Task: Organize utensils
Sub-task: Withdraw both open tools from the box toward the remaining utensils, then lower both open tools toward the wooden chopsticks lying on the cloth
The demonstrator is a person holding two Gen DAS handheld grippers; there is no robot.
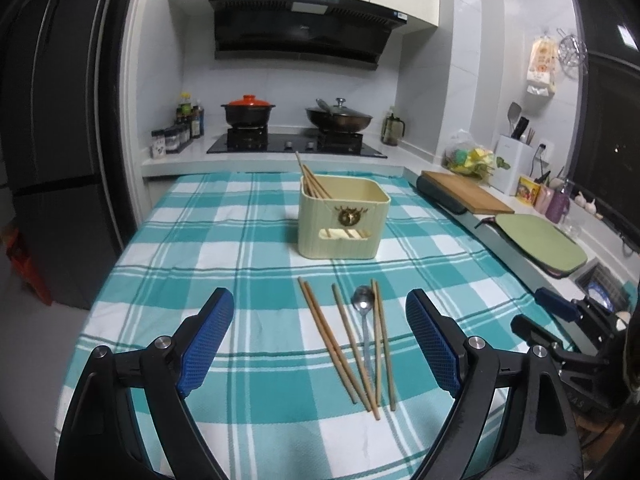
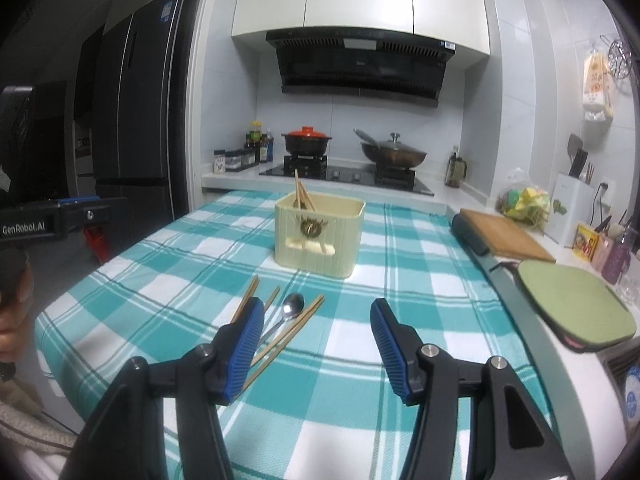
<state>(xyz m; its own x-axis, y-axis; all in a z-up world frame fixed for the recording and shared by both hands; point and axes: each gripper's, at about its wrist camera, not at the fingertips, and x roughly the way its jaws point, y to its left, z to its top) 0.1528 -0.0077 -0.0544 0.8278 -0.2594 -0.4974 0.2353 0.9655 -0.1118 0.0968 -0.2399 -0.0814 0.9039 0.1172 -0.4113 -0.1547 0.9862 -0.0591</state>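
Observation:
Several wooden chopsticks (image 1: 344, 340) and a metal spoon (image 1: 363, 320) lie on the teal checked tablecloth (image 1: 224, 240). Behind them stands a cream utensil holder (image 1: 342, 222) with a few chopsticks leaning in its left corner. My left gripper (image 1: 320, 336) is open and empty, its fingers either side of the loose utensils, above the cloth. My right gripper (image 2: 318, 348) is open and empty; the chopsticks (image 2: 290, 338) and spoon (image 2: 289, 312) lie by its left finger, partly hidden by it. The holder (image 2: 318, 234) stands ahead. The right gripper also shows at the left wrist view's right edge (image 1: 560, 312).
A stove with a red-lidded pot (image 1: 248, 110) and a wok (image 1: 339, 118) is at the back. A wooden cutting board (image 1: 466, 192) and a green mat (image 1: 540, 244) lie on the counter to the right. A dark fridge (image 1: 52, 120) stands left.

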